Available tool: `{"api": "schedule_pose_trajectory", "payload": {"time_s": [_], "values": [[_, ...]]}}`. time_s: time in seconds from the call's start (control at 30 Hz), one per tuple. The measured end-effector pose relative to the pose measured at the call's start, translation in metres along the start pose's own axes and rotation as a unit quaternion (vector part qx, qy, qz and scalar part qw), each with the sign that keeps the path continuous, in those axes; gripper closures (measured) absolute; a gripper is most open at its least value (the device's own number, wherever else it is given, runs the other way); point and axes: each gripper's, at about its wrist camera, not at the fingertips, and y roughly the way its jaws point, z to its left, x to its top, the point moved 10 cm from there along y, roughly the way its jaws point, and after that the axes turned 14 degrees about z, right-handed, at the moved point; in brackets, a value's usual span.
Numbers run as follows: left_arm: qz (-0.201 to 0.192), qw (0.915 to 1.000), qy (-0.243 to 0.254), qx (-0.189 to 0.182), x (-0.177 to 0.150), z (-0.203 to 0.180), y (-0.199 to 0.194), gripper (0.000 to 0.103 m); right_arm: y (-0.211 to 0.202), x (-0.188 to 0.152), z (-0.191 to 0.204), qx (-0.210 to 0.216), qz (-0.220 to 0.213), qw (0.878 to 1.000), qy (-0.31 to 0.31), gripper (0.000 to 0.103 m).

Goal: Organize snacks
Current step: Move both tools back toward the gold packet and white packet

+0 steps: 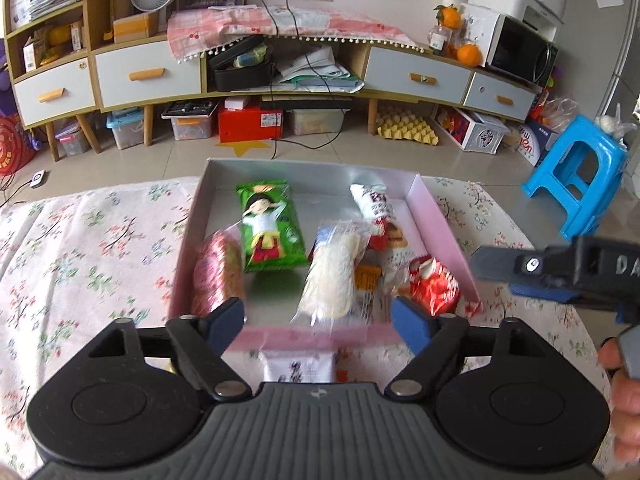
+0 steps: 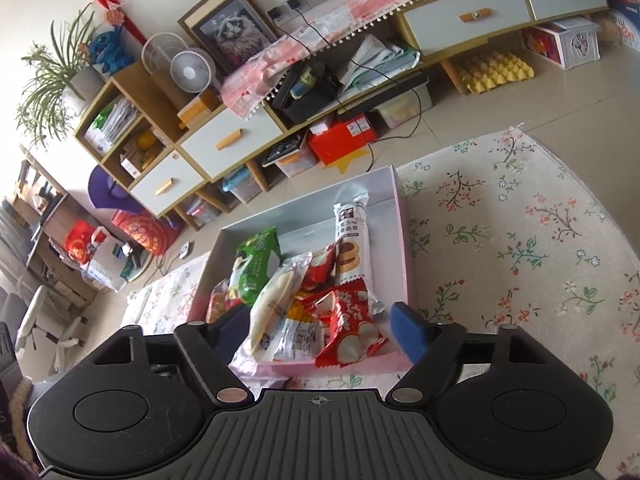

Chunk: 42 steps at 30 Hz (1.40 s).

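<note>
Hovering just before the near wall of the pink box [image 1: 434, 210], the left gripper [image 1: 318, 316] has its fingers wide apart and holds nothing. The right gripper [image 2: 316, 326] is also near that wall, its fingers apart and empty too; in the left view it shows at the right edge, beside the box.

Most of the snacks lie already inside the box, which stands on the desk with a flowered cloth [image 1: 100, 240]. I see there the green packet with a cartoon child [image 1: 270, 226], a round pink pack of biscuits [image 1: 218, 276], a clear bag with pale rice crackers [image 1: 332, 276], a long white wrapper with biscuit pictures [image 2: 352, 240] and a red packet [image 2: 348, 328] at the near right corner, which partly leans on the rim. They lie rather loose, some over others.

One white packet [image 1: 298, 366] is outside, on the cloth just before the box and between the left fingers. I judge the task nearly finished: this packet is not yet in the box, and perhaps the pile needs some tidying.
</note>
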Motion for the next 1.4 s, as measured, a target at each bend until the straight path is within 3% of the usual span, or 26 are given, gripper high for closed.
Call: {"api": "schedule_pose_trajectory", "payload": {"time_s": [0.17, 0.37, 0.6, 0.83, 1.17, 1.3, 1.4], "values": [[0.003, 1.0000, -0.002, 0.008, -0.015, 0.009, -0.011, 0.008, -0.009, -0.012, 0.008, -0.008, 0.010, 1.000, -0.011, 0.018], [0.007, 0.9995, -0.011, 0.028, -0.034, 0.021, -0.024, 0.002, -0.012, -0.031, 0.017, -0.019, 0.031, 0.999, -0.014, 0.017], [-0.004, 0.9993, -0.017, 0.033, -0.052, 0.030, -0.032, 0.001, -0.006, -0.052, 0.032, -0.009, 0.043, 0.999, -0.027, 0.017], [-0.001, 0.9994, -0.034, 0.012, -0.062, 0.038, -0.027, 0.001, 0.006, -0.066, 0.038, -0.012, 0.058, 0.997, -0.040, 0.016], [0.006, 0.9992, -0.030, -0.026, -0.074, 0.043, -0.018, 0.045, 0.042, -0.072, 0.043, 0.025, 0.070, 0.997, -0.017, 0.016], [0.016, 0.9987, -0.032, -0.036, -0.076, 0.045, -0.014, 0.058, 0.052, -0.073, 0.047, 0.049, 0.072, 0.996, -0.008, 0.017], [0.027, 0.9982, -0.035, -0.041, -0.079, 0.047, -0.009, 0.064, 0.059, -0.072, 0.048, 0.071, 0.078, 0.994, 0.012, 0.027]]}}
